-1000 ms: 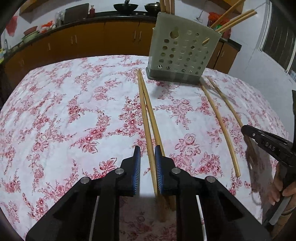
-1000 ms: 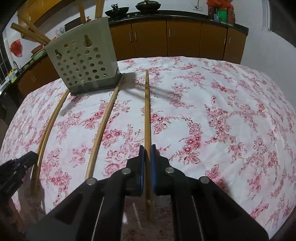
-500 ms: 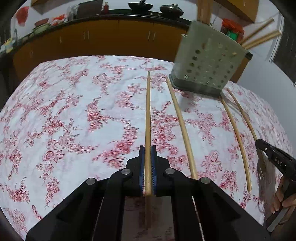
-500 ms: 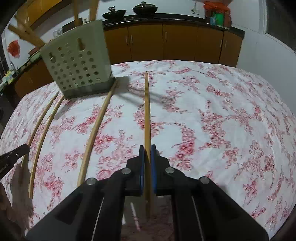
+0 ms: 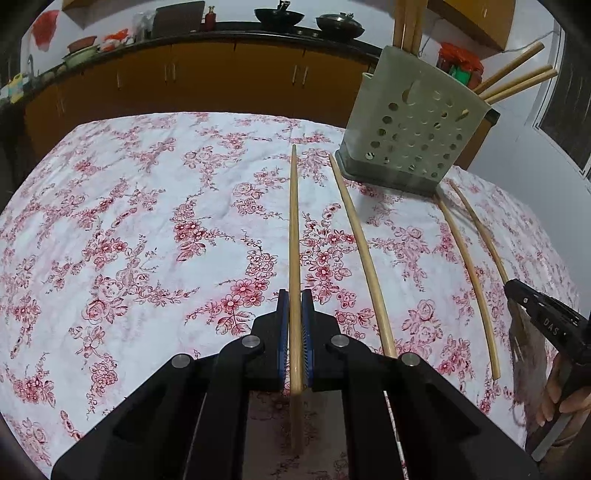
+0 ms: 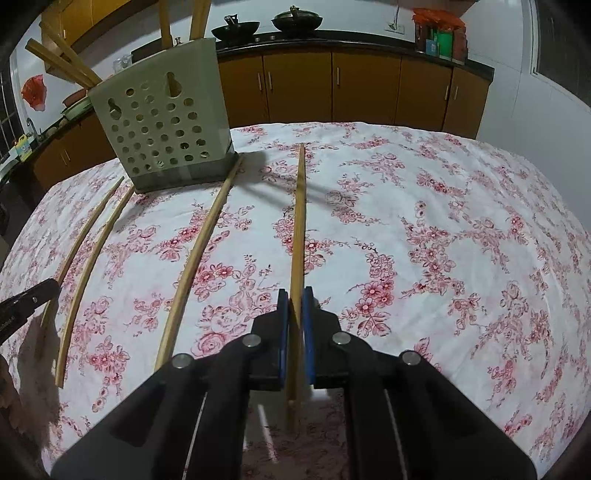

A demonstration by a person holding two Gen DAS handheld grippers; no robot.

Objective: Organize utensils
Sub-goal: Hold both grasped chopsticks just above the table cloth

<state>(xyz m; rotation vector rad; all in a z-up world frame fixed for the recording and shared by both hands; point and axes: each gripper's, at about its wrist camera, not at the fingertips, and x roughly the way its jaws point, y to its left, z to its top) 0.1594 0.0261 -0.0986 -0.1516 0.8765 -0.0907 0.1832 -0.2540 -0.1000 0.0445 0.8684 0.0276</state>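
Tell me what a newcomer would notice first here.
The left tongs clamp a chopstick pointing out over the flowered cloth. The right tongs clamp a second chopstick the same way. Beyond them a perforated green holder stands on the cloth, with loose chopsticks lying nearby.

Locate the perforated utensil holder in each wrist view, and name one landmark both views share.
Left wrist view: the utensil holder stands upper right, near the far side of the floral cloth, with chopsticks sticking out of it.
Right wrist view: the utensil holder stands upper left, again near the cloth's far side.
Shared landmark: the black wok on the counter behind, top centre in the left view, just right of the holder in the right view.
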